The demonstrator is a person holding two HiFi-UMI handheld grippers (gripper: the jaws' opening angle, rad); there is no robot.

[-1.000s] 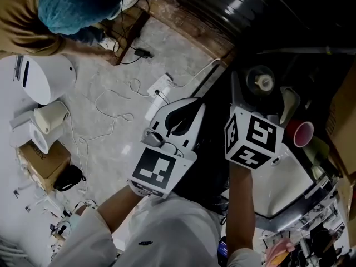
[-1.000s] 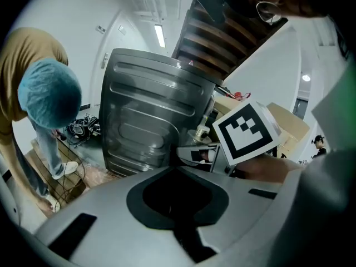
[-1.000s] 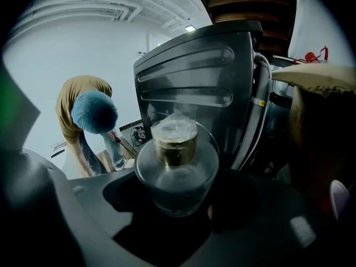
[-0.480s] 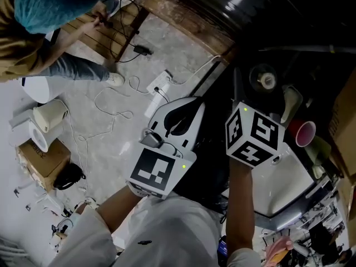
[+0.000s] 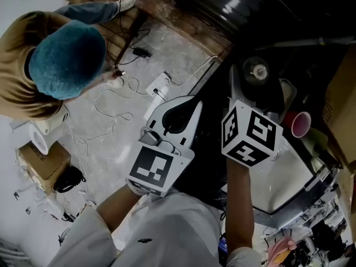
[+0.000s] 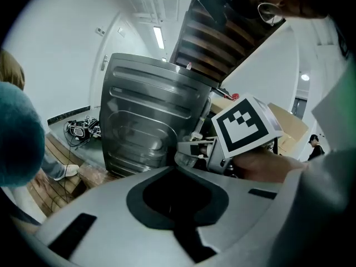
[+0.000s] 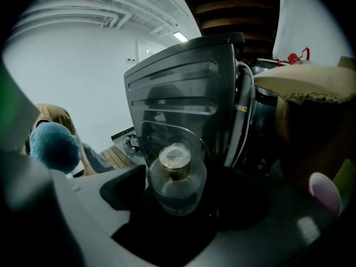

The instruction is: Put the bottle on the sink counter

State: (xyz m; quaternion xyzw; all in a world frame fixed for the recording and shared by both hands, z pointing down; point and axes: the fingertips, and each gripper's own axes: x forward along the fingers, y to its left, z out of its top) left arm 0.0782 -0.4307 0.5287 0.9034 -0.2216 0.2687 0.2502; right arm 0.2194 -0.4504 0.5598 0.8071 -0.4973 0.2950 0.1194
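Note:
A small round glass bottle [image 7: 177, 183] with a gold neck and a clear cap stands upright on the dark counter. In the head view only its cap [image 5: 257, 71] shows, beyond the marker cube. My right gripper [image 7: 183, 202] has just been opening its jaws. They stand wide on either side of the bottle without pressing on it. In the head view the right gripper [image 5: 251, 90] reaches toward the bottle from below. My left gripper [image 5: 192, 101] hangs over the floor to the left, shut and empty, also seen as the left gripper [image 6: 178, 170].
A ribbed dark metal appliance [image 7: 183, 93] stands right behind the bottle. A pink cup [image 5: 300, 124] and a white sink basin [image 5: 286, 185] lie to the right, with a cardboard box [image 5: 340, 93] beyond. A person in a teal cap [image 5: 67, 60] crouches over cables on the floor.
The right gripper has drawn back a little from the bottle, which stays on the counter. The person in the teal cap has moved further into view. The left gripper has not moved.

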